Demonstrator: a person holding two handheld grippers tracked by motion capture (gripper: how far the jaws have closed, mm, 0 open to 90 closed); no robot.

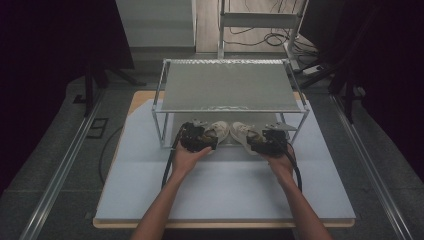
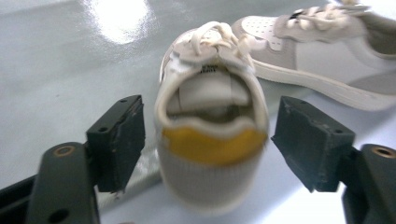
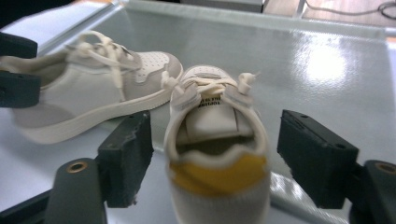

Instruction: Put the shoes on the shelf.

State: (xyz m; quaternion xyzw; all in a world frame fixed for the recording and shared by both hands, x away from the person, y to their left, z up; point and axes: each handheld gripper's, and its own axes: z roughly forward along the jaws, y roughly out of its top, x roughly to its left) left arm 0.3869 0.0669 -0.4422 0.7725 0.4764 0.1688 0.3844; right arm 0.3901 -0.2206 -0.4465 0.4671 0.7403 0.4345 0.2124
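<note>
Both bare forearms reach in from the near edge of the pale blue table mat (image 1: 225, 190) and angle forward, each hand wrapped around the body of its tool at the front of the silver metal-framed shelf rack (image 1: 227, 90).

The left gripper (image 1: 199, 137) points forward, level with the mat. In the left gripper view its black jaws stand wide apart on either side of the heel of the left cream-white lace-up sneaker with a yellow heel tab (image 2: 212, 135); a clear gap shows at each pad, so nothing is gripped.

The right gripper (image 1: 268, 140) mirrors that pose. Its jaws are equally spread around the heel of the right cream-white sneaker with a yellow heel tab (image 3: 217, 154), apart from it on both sides.

Both shoes sit on the mat with their toes pointing in under the rack, converging toward each other.
</note>
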